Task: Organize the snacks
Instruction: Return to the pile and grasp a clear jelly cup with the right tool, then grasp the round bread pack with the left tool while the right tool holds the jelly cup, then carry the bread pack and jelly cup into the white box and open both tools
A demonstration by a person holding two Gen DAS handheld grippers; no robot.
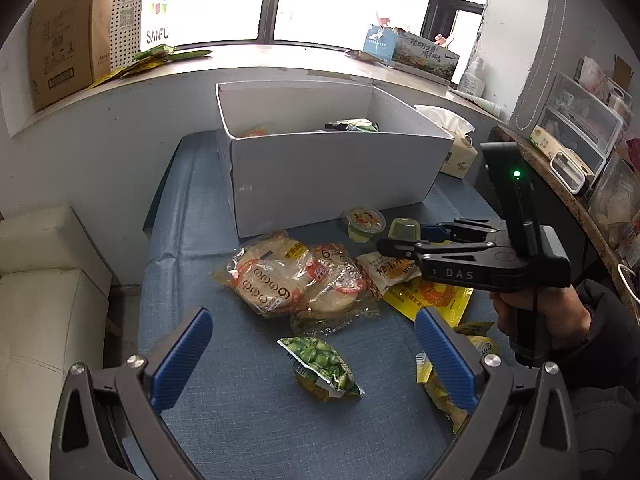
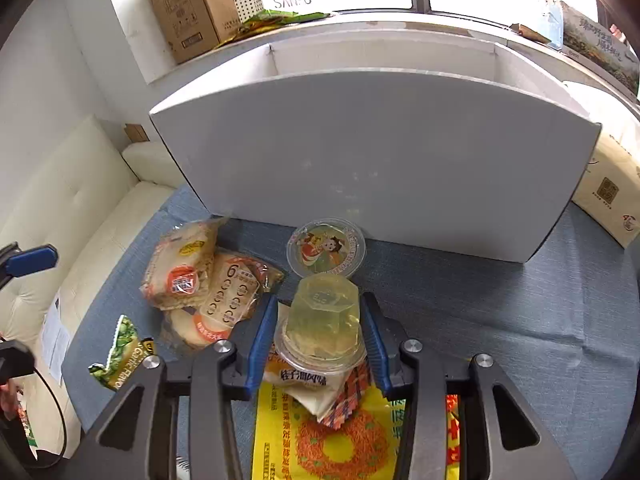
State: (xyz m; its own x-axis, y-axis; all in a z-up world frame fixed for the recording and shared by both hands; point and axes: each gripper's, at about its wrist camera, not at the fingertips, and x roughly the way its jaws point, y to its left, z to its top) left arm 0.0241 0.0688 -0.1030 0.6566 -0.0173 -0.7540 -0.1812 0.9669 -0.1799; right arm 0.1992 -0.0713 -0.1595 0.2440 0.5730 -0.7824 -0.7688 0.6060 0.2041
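Note:
My right gripper is shut on an upturned yellow jelly cup, also seen in the left wrist view, just above the snack pile. A second jelly cup with a cartoon lid lies in front of the white box. My left gripper is open and empty above a green pea packet. Bread packets, a small white packet and a yellow bag lie on the blue cloth. The white box holds a few snacks.
A white sofa stands left of the table. A tissue box sits right of the white box. Cardboard boxes and packets line the windowsill. A shelf with plastic drawers is at the right.

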